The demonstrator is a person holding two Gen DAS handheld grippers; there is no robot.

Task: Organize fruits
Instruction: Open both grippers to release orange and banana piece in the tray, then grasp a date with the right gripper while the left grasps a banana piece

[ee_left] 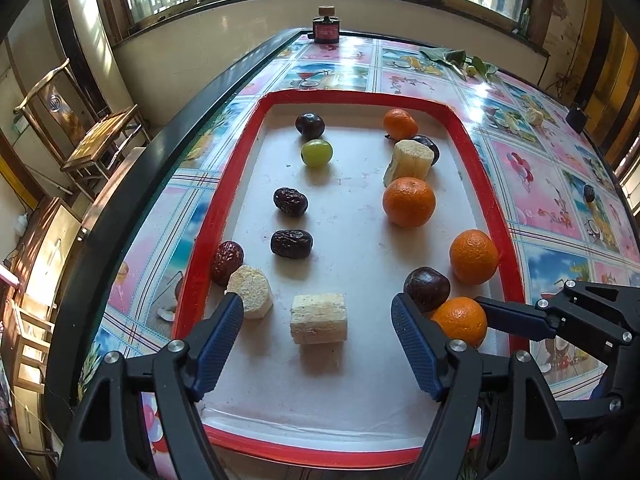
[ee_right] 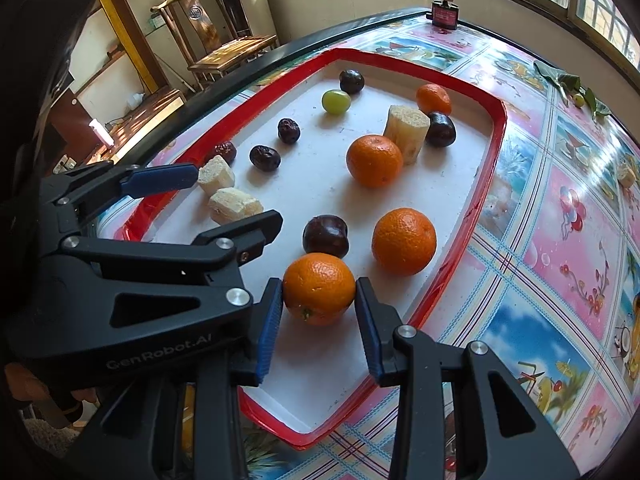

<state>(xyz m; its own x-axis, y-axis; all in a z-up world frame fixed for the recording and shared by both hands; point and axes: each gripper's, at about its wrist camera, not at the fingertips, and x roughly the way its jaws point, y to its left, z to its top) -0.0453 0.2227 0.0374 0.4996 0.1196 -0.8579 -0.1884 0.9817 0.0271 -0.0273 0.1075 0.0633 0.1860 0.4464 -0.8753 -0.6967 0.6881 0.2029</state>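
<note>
Blue pads of your right gripper (ee_right: 319, 304) sit against both sides of the nearest orange (ee_right: 319, 289), at six o'clock in the red-rimmed tray (ee_right: 486, 178); you hold it narrowly, by its widest part. Your left gripper (ee_left: 318, 330) hangs wide open and empty over a pale cane chunk (ee_left: 319, 319). Lift crookedly and the round skin could roll out of the pads; the dark plum (ee_right: 325, 236), just beyond at twelve o'clock, could get knocked.

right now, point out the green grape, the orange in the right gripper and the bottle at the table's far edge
green grape (ee_left: 317, 153): left wrist view, centre of its skin
orange (ee_right: 319, 289): right wrist view, front of peel
bottle (ee_left: 326, 32): left wrist view, red body
</note>
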